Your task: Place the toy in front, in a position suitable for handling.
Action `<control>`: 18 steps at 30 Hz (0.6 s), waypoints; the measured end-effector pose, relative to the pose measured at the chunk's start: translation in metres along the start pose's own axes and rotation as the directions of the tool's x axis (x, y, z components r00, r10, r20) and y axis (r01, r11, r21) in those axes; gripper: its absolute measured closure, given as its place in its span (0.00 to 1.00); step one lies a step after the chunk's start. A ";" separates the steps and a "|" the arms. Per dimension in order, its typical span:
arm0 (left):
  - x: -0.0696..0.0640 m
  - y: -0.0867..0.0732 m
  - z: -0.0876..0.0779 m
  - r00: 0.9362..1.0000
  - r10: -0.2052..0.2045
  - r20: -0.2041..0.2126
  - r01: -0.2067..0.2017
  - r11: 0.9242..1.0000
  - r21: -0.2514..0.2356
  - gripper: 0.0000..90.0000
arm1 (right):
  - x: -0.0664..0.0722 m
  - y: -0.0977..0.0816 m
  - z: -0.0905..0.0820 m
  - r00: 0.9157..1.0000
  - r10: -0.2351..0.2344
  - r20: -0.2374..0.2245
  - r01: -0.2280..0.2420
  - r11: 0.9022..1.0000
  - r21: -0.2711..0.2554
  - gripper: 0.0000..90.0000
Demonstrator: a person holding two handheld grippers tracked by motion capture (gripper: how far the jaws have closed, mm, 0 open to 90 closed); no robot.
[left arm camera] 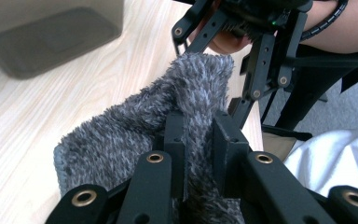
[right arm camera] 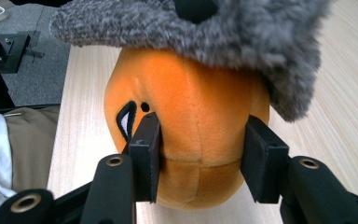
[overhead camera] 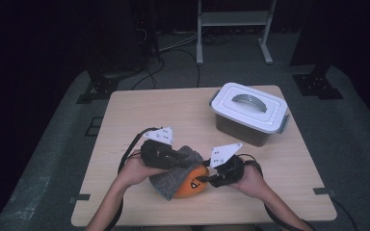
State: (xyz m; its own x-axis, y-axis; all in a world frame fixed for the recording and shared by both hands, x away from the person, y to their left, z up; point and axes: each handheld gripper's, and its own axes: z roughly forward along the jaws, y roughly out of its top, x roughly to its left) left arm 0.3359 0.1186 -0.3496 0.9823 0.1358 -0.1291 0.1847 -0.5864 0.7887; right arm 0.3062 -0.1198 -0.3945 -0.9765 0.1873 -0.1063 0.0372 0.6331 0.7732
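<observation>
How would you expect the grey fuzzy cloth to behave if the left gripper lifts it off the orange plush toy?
The grey fuzzy cloth will probably flop: it already drapes and folds over the orange plush toy. It looks light, since the left gripper holds a pinched fold between shut jaws. Its fuzzy pile may cling slightly to the plush, which the right gripper grips at its sides.

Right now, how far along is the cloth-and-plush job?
Done: both grips are on. The left tool is shut on the grey fuzzy cloth, and the right tool is clamped on the orange plush toy. In hand: the cloth drapes over the toy's top. Left: the white lidded container stands closed, apart.
</observation>
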 end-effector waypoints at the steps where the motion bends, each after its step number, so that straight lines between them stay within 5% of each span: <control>1: 0.000 0.000 0.000 1.000 0.000 0.000 0.000 1.000 0.000 0.86 | 0.000 0.000 0.000 1.000 0.000 0.000 0.000 1.000 0.000 0.58; 9: 0.010 -0.019 -0.004 0.998 -0.062 -0.012 0.062 0.998 0.010 0.86 | -0.013 -0.027 -0.008 0.998 0.050 -0.033 -0.049 0.998 0.033 0.54; 13: 0.010 -0.023 0.000 0.997 -0.072 0.004 0.072 0.997 -0.004 0.86 | -0.016 -0.023 -0.008 0.996 0.079 -0.051 -0.077 0.996 0.042 0.39; 18: 0.005 -0.020 0.007 0.997 -0.062 0.037 0.063 0.998 -0.013 0.86 | -0.013 -0.015 -0.006 0.994 0.082 -0.073 -0.083 0.997 -0.005 0.31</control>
State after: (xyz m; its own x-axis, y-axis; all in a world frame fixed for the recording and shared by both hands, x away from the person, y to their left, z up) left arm 0.3374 0.1252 -0.3705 0.9693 0.1422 -0.2004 0.2457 -0.5659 0.7870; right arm 0.3166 -0.1364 -0.4009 -0.9830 0.1836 0.0032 0.1169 0.6121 0.7821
